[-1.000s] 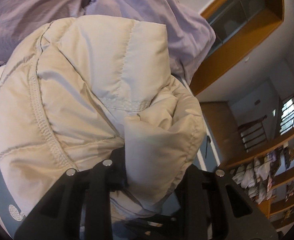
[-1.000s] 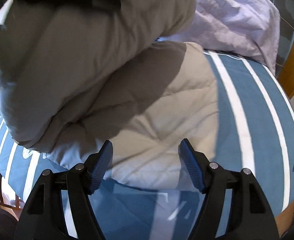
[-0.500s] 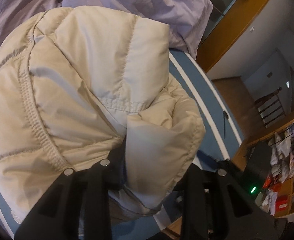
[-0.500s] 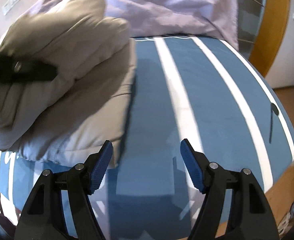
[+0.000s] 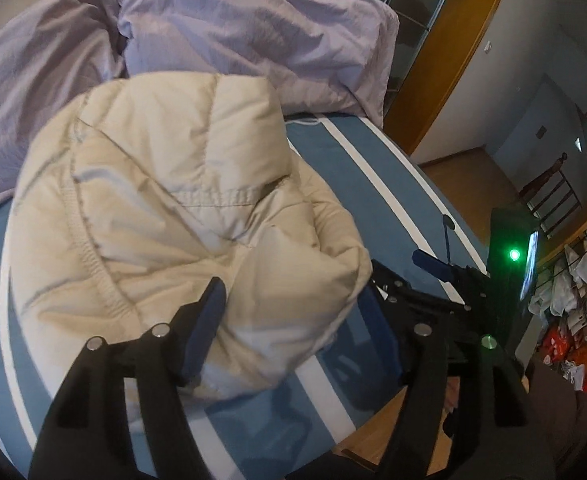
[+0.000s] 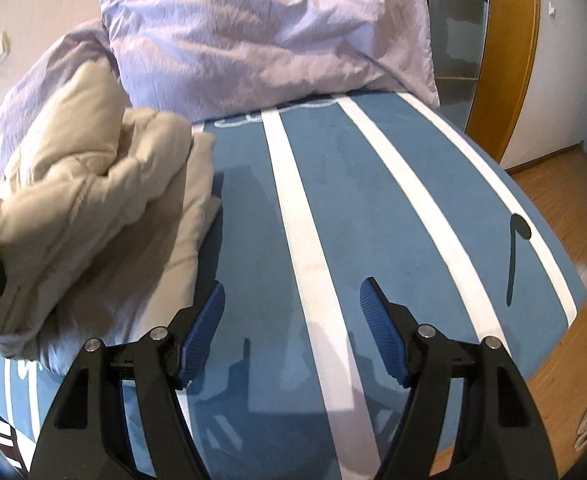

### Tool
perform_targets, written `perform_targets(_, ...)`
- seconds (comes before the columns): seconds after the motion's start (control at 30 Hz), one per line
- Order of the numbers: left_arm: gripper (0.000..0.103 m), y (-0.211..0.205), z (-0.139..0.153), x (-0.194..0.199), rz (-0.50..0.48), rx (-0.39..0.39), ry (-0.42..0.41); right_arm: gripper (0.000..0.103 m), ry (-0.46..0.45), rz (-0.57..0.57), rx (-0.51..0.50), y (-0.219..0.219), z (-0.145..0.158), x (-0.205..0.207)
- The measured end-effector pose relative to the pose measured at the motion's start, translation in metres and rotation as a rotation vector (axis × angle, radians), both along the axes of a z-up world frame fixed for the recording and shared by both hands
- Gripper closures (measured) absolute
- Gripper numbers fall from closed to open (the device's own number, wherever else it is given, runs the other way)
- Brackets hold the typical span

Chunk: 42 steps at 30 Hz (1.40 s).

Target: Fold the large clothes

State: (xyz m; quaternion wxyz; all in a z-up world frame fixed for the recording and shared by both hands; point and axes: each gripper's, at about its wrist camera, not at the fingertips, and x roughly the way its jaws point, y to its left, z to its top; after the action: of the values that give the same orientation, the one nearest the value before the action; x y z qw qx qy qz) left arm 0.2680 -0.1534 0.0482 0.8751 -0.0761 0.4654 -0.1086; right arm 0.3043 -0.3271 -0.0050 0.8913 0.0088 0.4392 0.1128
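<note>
Jacket [image 5: 165, 216] | released a second ago, now bundled at bed [image 6: 373, 184] left edge | left gripper [image 5: 293, 312] spread, straddling fold | right gripper [image 6: 291, 312] spread, empty | fold set, needs tidying

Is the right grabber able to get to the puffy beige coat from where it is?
Probably yes. The right gripper is open over the bare striped blanket, and the beige coat lies just to its left with nothing between them. It would only need to swing left.
</note>
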Motion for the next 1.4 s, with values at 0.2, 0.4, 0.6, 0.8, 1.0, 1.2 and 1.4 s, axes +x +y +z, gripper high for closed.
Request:
perform_targets(0.2, 0.032, 0.025, 0.021, -0.021, 0.072, 0.013, -0.040, 0.031, -0.017, 0.010, 0.005, 0.007, 0.006, -0.002)
perform_targets(0.4, 0.032, 0.056, 0.023, -0.025, 0.184, 0.053, -0.037, 0.031, -0.022, 0.011, 0.009, 0.011, 0.009, -0.002)
perform_targets(0.6, 0.032, 0.061, -0.007, -0.012, 0.227, 0.086, 0.037, 0.031, -0.002, 0.010, 0.003, 0.006, 0.005, -0.002)
perform_targets(0.8, 0.032, 0.043, -0.030, -0.003, 0.199, 0.104, 0.057, 0.031, 0.019, 0.009, 0.002, -0.006, 0.002, 0.000)
perform_targets(1.0, 0.032, 0.033, -0.048, 0.006, 0.207, 0.090, 0.076, 0.031, 0.030, 0.014, 0.011, -0.015, 0.001, 0.007)
perform_targets(1.2, 0.031, 0.027, -0.061, 0.008, 0.221, 0.078, 0.080, 0.034, 0.027, 0.073, 0.051, -0.011, 0.009, 0.016)
perform_targets(1.4, 0.031, 0.020, -0.068, 0.011, 0.222, 0.086, 0.086, 0.058, 0.007, 0.189, 0.139, 0.011, 0.031, 0.026)
